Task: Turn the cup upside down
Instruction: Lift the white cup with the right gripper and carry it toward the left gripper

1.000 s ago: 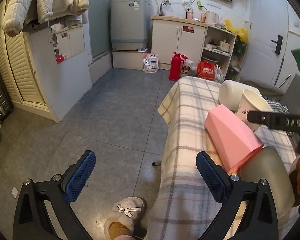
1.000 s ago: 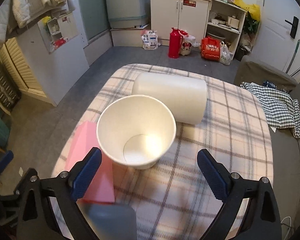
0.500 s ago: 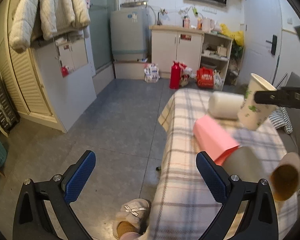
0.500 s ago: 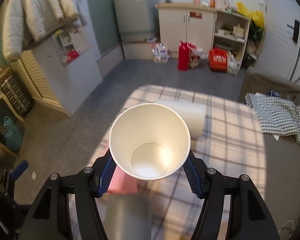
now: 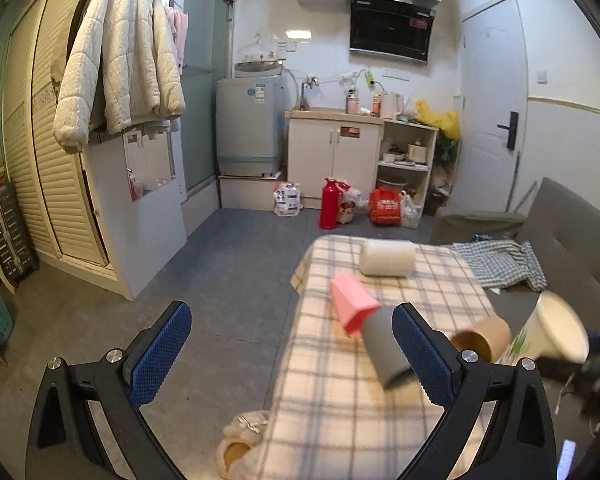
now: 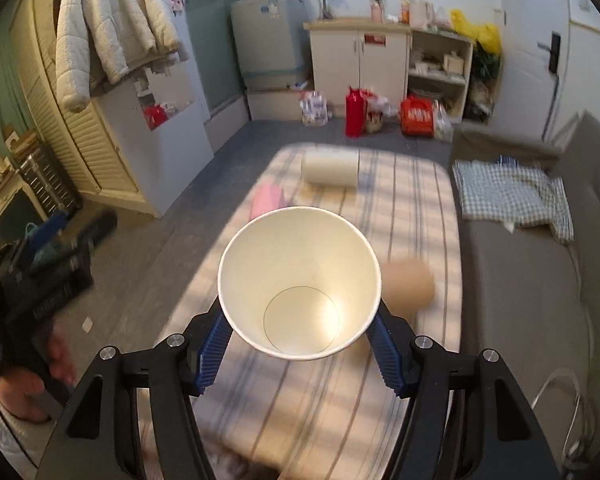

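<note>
A white paper cup [image 6: 300, 284] with a green print is clamped between the blue pads of my right gripper [image 6: 300, 346]. It is held above the checked tablecloth [image 6: 412, 216] with its open mouth facing the camera. In the left wrist view the same cup [image 5: 556, 334] shows at the right edge, lifted and tilted. My left gripper [image 5: 288, 354] is open and empty, raised over the left edge of the table.
On the table lie a white roll [image 5: 387, 258], a pink box [image 5: 352, 306], a grey cylinder [image 5: 384, 350] and a brown paper cup [image 5: 482, 338] on its side. A grey sofa [image 6: 540, 272] with a checked cloth stands to the right. A slipper [image 5: 244, 436] lies on the floor.
My right gripper closed on the white cup and lifted it off the table, pulling back. My left gripper rose and drew back, so more of the table shows.
</note>
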The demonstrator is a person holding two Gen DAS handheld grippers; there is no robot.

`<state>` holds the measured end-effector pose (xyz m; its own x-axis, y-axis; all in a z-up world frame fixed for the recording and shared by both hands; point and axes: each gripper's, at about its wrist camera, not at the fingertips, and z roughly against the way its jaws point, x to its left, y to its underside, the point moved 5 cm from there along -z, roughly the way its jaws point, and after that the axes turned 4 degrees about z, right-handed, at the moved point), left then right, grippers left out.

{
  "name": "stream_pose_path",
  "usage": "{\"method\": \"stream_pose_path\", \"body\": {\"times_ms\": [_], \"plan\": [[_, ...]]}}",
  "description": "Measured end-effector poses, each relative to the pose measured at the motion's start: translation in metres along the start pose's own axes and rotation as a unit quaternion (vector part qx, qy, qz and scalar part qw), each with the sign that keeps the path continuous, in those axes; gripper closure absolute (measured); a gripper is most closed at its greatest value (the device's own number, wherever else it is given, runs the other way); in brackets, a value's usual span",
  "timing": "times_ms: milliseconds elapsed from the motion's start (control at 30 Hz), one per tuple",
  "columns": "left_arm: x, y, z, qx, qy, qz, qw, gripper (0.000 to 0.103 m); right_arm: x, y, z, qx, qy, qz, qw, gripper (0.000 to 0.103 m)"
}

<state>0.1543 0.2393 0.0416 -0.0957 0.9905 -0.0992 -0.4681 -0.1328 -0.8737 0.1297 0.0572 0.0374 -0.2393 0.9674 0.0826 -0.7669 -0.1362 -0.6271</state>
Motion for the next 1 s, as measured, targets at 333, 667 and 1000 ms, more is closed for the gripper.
{"method": "stream_pose_path", "body": {"times_ms": [333,667,1000], "plan": [[-0.015,0.079,0.012,0.047,-0.005,-0.047,0.9978,0.0,0.01,0.094,-0.045,0.113,-0.012,-0.011,0.993,0.039],[0.0,0.112,-0.011,0.09,0.004,-0.027,0.9956,0.0,0.003,0.077,-0.089,0.136,0.007,-0.022,0.991,0.039],[0.003,0.125,-0.037,0.126,0.008,-0.019,0.9918,0.0,-0.007,0.063,-0.128,0.133,0.02,-0.039,0.99,0.038]]}}
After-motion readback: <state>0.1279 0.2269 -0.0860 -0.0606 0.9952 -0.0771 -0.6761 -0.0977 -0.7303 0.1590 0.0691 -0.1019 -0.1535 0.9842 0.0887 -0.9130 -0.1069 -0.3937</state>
